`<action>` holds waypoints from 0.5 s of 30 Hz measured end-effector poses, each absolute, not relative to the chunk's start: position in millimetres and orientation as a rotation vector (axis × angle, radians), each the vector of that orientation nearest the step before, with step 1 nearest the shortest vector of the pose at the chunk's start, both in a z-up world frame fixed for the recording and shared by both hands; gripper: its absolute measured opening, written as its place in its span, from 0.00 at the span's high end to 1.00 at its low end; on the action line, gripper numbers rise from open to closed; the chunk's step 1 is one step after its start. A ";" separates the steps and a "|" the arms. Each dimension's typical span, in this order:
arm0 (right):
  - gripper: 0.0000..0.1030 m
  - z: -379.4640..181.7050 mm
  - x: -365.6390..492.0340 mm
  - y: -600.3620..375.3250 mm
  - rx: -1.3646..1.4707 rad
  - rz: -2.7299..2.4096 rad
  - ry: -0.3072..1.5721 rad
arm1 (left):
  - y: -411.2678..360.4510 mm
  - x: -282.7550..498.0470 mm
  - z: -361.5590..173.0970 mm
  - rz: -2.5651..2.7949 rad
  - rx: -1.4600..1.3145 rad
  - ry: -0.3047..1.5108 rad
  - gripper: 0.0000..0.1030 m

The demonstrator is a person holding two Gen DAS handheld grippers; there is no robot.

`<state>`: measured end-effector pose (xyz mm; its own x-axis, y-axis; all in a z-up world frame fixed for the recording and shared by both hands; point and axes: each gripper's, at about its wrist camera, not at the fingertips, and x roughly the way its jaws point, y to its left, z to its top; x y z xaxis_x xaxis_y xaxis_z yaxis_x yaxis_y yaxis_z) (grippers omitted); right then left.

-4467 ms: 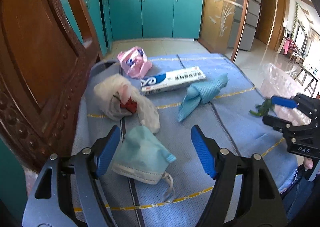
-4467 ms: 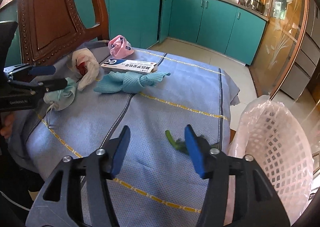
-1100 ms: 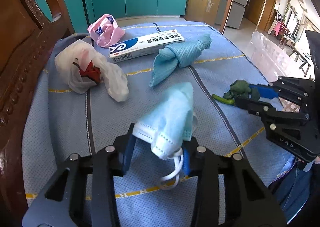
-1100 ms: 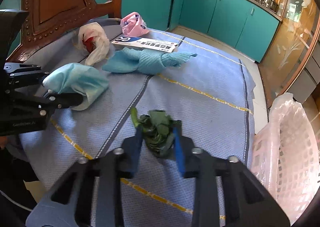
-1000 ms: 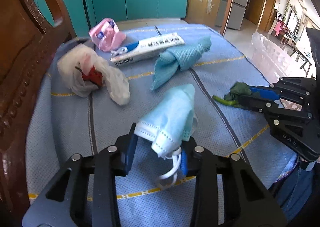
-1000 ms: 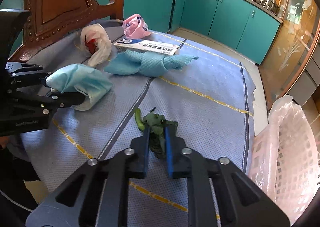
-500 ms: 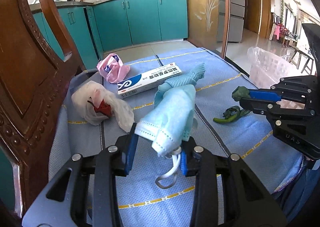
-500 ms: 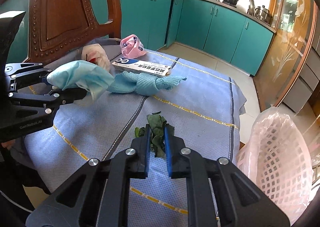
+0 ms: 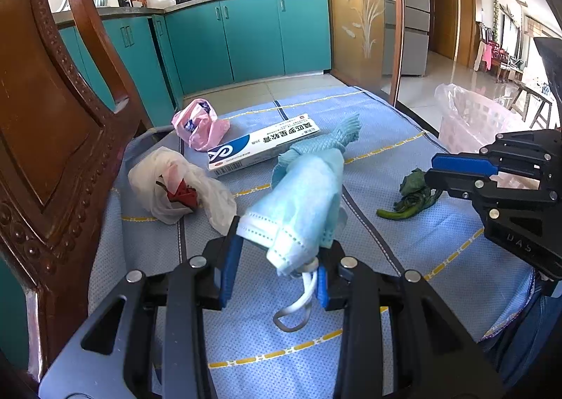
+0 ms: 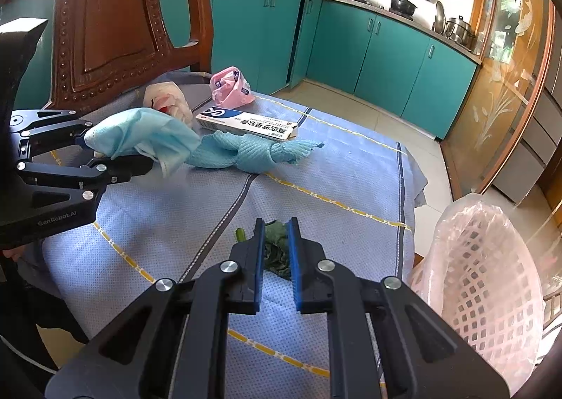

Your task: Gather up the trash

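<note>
Face mask: a crumpled pale-blue mask, white stitched edge down, one white ear loop dangling below the fingers; it is lifted above the tablecloth.
Left gripper: the left gripper is pinching the mask's lower edge between its blue pads, the rest of the mask standing up and forward from the jaws.
Vegetable scrap: a wilted dark-green leaf with a lighter green stalk; in the left wrist view the stalk end hangs down toward the cloth, and whether it touches the cloth cannot be told.
Right gripper: the right gripper is pressed almost together on the leaf, which shows between its blue pads.
Waste basket: a pale lattice basket lined with a thin pink bag, standing beside the table's right edge, lower than the tabletop.
Tablecloth: a blue cloth with yellow dashed lines and darker stripes covers the table.
Other litter: a knotted teal rag lies mid-table; just behind it is a long white-and-blue carton; a pink plastic bag sits at the far edge; a whitish bag with something red inside lies near the chair.
Chair: a carved brown wooden chair back rises at the table's left side, close to the whitish bag.
Background: teal kitchen cabinets with pans on the counter.
</note>
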<state>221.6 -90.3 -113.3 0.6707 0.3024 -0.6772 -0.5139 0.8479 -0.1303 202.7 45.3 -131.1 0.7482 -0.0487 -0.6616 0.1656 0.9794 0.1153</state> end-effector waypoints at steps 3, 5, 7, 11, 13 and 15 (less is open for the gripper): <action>0.93 -115.2 221.8 -89.0 -0.330 0.472 0.704 | 46.9 201.7 -130.8 -0.115 0.170 0.717 0.65; 0.94 -116.3 221.3 -87.6 -0.335 0.474 0.705 | 47.8 201.7 -131.0 -0.114 0.168 0.718 0.65; 0.94 -117.1 221.5 -87.3 -0.335 0.474 0.708 | 48.0 202.2 -130.8 -0.113 0.167 0.720 0.65; 0.83 -124.8 227.4 -87.8 -0.331 0.453 0.748 | 48.4 202.7 -130.9 -0.112 0.166 0.722 0.65; 0.60 -131.0 231.4 -88.7 -0.325 0.441 0.780 | 48.7 203.1 -131.3 -0.112 0.166 0.724 0.65; 0.54 -137.5 234.2 -88.1 -0.323 0.435 0.811 | 48.7 203.2 -131.4 -0.111 0.166 0.725 0.65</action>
